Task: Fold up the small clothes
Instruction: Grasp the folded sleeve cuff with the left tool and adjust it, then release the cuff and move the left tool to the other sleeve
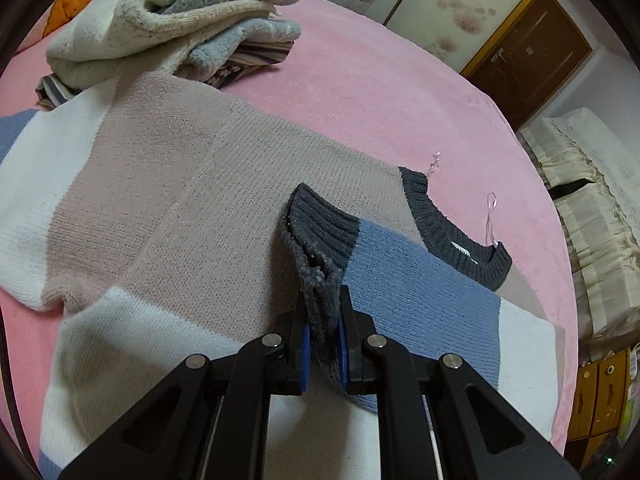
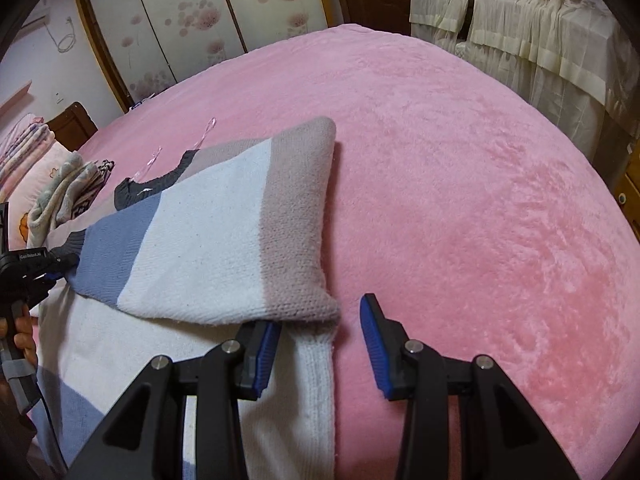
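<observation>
Knitted and colour-blocked, our sweater [image 1: 168,184] lies on the pink bed [image 2: 460,168]; our left tool [image 1: 323,330] pinches its grey sleeve cuff [image 1: 320,240], while our right tool [image 2: 320,340] gapes wide, straddling the sweater's edge.

The sweater [image 1: 168,184] lies spread on the bed [image 2: 460,184], one sleeve [image 2: 224,236] folded across its body. A pile of folded clothes [image 1: 168,20] sits behind it, near the pillow [image 2: 24,184]. A cloth-draped cabinet [image 2: 532,28] stands beyond the bed.
</observation>
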Motion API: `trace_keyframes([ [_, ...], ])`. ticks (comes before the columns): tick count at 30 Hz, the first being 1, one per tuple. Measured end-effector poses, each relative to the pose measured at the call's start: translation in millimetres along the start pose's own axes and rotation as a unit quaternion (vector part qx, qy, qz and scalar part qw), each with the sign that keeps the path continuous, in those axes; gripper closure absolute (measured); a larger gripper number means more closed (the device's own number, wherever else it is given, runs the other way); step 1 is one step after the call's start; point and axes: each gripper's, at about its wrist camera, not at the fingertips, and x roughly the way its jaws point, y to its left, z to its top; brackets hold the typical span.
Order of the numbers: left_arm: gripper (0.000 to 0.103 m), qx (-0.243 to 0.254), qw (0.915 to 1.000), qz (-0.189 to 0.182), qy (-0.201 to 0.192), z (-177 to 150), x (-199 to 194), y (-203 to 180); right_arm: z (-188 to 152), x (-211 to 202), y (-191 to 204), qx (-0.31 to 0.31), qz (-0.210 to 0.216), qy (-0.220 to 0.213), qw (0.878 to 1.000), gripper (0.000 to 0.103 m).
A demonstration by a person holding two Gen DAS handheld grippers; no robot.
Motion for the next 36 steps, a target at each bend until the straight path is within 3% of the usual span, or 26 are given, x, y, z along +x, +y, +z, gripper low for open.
trace_keyframes([
  [1,0.094,0.002,1.0,0.001,-0.001,0,1,-1,-1,0,0,0.0,0.007,0.002,1.0,0.082],
  [8,0.089,0.023,0.9997,0.008,0.005,0,2,10,-4,0,-1,0.015,-0.013,0.007,1.0,0.083],
  [10,0.081,0.044,0.9987,0.026,0.008,0,-3,4,-3,-1,2,0.008,-0.021,0.015,1.0,0.082],
  [11,0.068,0.051,0.9981,0.032,0.009,1,-7,3,-2,-3,4,0.006,-0.023,0.018,1.0,0.082],
  [12,0.047,0.061,0.9972,0.042,0.009,1,-14,-1,-2,-6,4,0.005,-0.025,0.022,0.999,0.081],
  [15,0.026,0.074,0.9954,0.058,-0.018,-2,-45,-6,-3,-27,8,-0.003,-0.031,0.015,0.999,0.08],
  [19,0.022,0.083,0.9946,0.059,-0.02,-15,-88,-10,-10,-66,15,-0.017,-0.036,-0.007,0.999,0.079],
  [24,0.02,0.125,0.9895,0.071,-0.014,-58,-143,-14,-24,-113,30,-0.034,-0.025,-0.025,0.999,0.075],
  [32,0.014,0.218,0.9674,0.118,-0.05,-125,-214,-22,-45,-168,67,-0.063,-0.001,-0.044,0.997,0.07],
  [36,0.008,0.232,0.9631,0.12,-0.067,-139,-240,-25,-51,-187,84,-0.077,0.013,-0.052,0.996,0.07],
])
